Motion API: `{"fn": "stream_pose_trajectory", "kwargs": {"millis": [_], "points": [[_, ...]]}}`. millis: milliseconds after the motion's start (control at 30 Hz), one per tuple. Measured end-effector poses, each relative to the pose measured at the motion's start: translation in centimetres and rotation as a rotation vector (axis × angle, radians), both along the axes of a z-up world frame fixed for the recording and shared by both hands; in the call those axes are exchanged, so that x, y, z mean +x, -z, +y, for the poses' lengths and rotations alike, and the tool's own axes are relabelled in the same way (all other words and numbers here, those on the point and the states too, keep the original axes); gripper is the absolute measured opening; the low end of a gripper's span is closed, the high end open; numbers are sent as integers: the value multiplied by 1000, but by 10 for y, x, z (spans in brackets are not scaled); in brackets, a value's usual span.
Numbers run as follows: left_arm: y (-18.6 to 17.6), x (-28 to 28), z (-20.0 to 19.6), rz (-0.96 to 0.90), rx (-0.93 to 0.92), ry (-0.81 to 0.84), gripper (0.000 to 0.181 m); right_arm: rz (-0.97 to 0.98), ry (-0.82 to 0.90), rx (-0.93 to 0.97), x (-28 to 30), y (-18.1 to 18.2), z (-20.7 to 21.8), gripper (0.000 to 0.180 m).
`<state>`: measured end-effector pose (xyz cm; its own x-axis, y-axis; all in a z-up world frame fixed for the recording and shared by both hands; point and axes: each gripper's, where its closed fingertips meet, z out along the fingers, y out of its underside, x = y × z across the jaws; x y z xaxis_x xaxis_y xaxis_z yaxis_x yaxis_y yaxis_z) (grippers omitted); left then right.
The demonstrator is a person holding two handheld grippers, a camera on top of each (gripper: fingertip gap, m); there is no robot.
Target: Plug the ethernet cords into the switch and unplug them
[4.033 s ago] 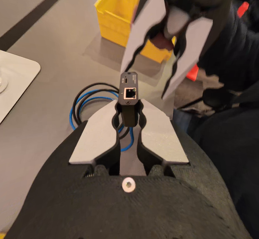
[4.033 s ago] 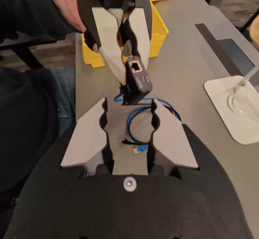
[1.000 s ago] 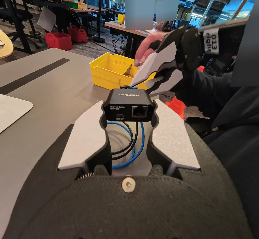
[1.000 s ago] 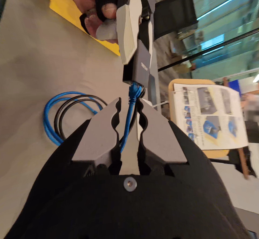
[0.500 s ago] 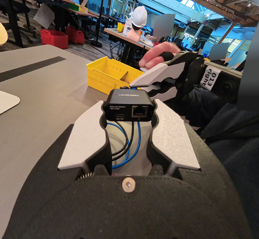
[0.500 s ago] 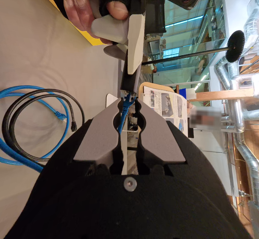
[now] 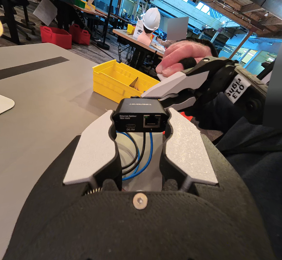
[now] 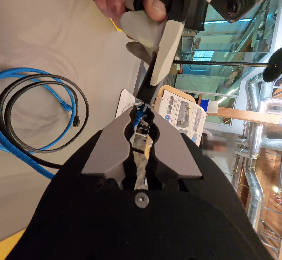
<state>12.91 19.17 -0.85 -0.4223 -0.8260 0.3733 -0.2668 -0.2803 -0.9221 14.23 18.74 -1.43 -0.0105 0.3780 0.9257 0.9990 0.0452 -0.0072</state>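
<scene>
The left gripper [image 7: 140,124] has its jaws closed on the two sides of the small black switch [image 7: 139,115], which it holds level above the grey table [image 7: 38,100], the face with one free network port and a small power socket turned toward the camera. Below the switch, between the fingers, a blue cord [image 7: 148,158] and a black cord [image 7: 137,153] hang in loops down to the tabletop. At the far end of the switch the right gripper [image 8: 141,112] has its jaws drawn nearly together on the blue connector [image 8: 141,109], which sits at the mouth of a port there; whether it is fully seated cannot be told. In the right wrist view the rest of both cords lies coiled on the table, with a loose blue plug [image 8: 65,106] and a loose black plug [image 8: 75,123] just beside each other inside the coil. Behind the switch a yellow bin [image 7: 119,79] stands on the table, and farther back a white hard hat [image 7: 151,18] sits on a dummy head on another bench.
</scene>
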Motion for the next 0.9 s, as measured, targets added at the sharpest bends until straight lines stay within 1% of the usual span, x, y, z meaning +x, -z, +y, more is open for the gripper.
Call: {"fn": "stream_pose_trajectory", "kwargs": {"millis": [100, 167, 267, 333, 400, 467, 500, 533, 600, 667, 700, 833, 900], "points": [[5, 0, 1, 14, 2, -1, 61, -38, 0, -35, 0, 7, 0, 10], [8, 1, 0, 28, -7, 5, 61, -112, -1, -57, 0, 11, -3, 10], [6, 1, -5, 28, -74, 40, 61, -215, -15, -104, 0, 10, -9, 10], [4, 2, -5, 14, -70, 40, 62, -188, -14, -105, 3, 4, -8, 10], [-2, 2, -5, -5, -69, 37, 62, -110, -1, -89, 4, -2, -7, 10], [-12, -3, 12, -43, -79, -22, 62, -62, 58, -81, 17, -3, -9, 10], [-20, -8, 24, -69, -109, -41, 62, -1, 71, -72, 21, -3, -11, 9], [-24, -12, 32, -79, -81, -59, 62, 35, 75, -71, 22, -2, -13, 10], [-32, -12, 32, -90, 0, -78, 62, 86, 91, -76, 25, 1, -16, 10], [-33, -12, 30, -83, 79, -88, 62, 181, 127, -32, 43, -16, -19, 11], [-32, -12, 32, -78, 113, -105, 62, 221, 158, 12, 56, -31, -22, 11], [-34, -15, 37, -84, 84, -92, 62, 339, 304, 180, 110, -94, -45, 11], [-34, -14, 39, -80, 92, -100, 62, 338, 384, 237, 138, -115, -58, 11]]}}
